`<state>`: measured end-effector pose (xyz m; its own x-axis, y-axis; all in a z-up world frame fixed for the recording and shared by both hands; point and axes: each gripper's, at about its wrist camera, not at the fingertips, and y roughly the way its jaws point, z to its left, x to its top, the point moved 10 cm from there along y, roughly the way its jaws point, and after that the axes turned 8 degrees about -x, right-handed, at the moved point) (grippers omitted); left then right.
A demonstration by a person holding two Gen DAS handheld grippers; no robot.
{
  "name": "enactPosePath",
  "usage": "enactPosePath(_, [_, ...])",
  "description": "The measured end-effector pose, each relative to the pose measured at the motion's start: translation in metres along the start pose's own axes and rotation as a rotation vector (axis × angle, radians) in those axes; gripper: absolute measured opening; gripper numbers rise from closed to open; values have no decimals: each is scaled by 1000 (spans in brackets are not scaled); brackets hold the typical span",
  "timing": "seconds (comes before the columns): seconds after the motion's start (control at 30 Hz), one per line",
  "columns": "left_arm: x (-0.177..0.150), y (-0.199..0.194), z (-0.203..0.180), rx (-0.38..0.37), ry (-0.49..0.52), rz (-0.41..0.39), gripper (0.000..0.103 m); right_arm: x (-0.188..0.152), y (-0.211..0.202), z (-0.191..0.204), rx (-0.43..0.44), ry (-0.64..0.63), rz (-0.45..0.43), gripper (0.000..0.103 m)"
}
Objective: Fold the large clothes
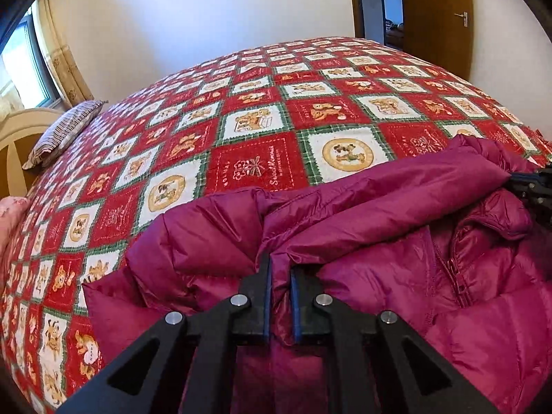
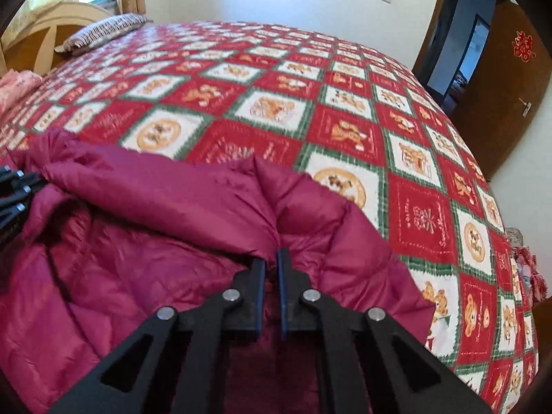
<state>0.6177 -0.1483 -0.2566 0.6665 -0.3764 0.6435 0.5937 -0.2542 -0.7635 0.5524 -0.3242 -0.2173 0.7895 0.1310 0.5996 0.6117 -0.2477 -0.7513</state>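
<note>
A magenta puffer jacket (image 1: 379,241) lies on the red patchwork bedspread (image 1: 262,127), zipper and collar toward the right in the left wrist view. My left gripper (image 1: 280,269) is shut on a fold of the jacket's edge. My right gripper (image 2: 272,258) is shut on another fold of the jacket (image 2: 155,241) at its other side. Each gripper shows at the edge of the other's view: the right one (image 1: 538,189) at far right, the left one (image 2: 13,193) at far left. The jacket's lower part is hidden under the grippers.
A striped pillow (image 1: 65,131) and a cream headboard (image 1: 20,131) stand at the bed's left end. A window with curtains (image 1: 58,51) is behind them. A brown door (image 1: 438,7) stands open at the back right. A pink pillow (image 2: 17,86) lies at the left.
</note>
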Motion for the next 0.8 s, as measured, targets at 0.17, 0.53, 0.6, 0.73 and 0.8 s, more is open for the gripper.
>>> enactPosePath(0.17, [8,-17,1,-15,-16,-32,14,-1,4,0,-32,-22,-1,8])
enactPosePath(0.53, [58,-86,45,177,-61,-222,86,0,-20,-19,11,-2,-18,22])
enactPosePath(0.6, [62,-72,56,215,-95,-185,86,2,-33,-30,5,20,-18,22])
enactPosePath(0.73, [73,-43,51,186,-123,-141,86,23,-59,-45,32,112,-70,39])
enactPosePath(0.8, [78,-30,42,173,-119,-125,86,42,-65,-45,70,184,-107,41])
